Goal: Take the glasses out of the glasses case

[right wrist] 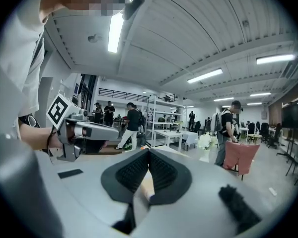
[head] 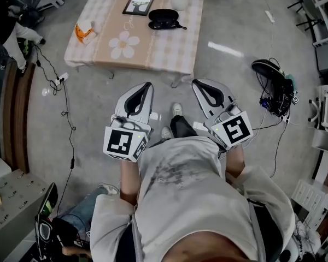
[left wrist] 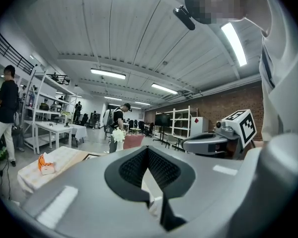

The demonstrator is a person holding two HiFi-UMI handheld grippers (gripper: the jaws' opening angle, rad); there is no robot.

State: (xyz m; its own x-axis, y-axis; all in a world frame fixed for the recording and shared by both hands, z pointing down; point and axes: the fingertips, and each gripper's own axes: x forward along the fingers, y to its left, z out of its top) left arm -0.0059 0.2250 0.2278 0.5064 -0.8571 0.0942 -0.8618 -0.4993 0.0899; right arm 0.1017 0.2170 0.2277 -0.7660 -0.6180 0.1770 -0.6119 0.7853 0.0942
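Close to the person's chest, the left gripper (head: pixel 147 87) and the right gripper (head: pixel 197 84) are held side by side over the floor. Each has its jaws pressed together with nothing between them. Well ahead, at 12 o'clock, stands a low desk (head: pixel 164 51). The black glasses case (head: pixel 164 19) lies toward the desk's far side at 1 o'clock. A picture frame (head: pixel 138 3) sits at 11 o'clock of the case, and an orange packet (head: pixel 83 33) at 9 o'clock.

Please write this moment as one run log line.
left tool: shut, empty | right tool: shut, empty | glasses case: on table, untouched
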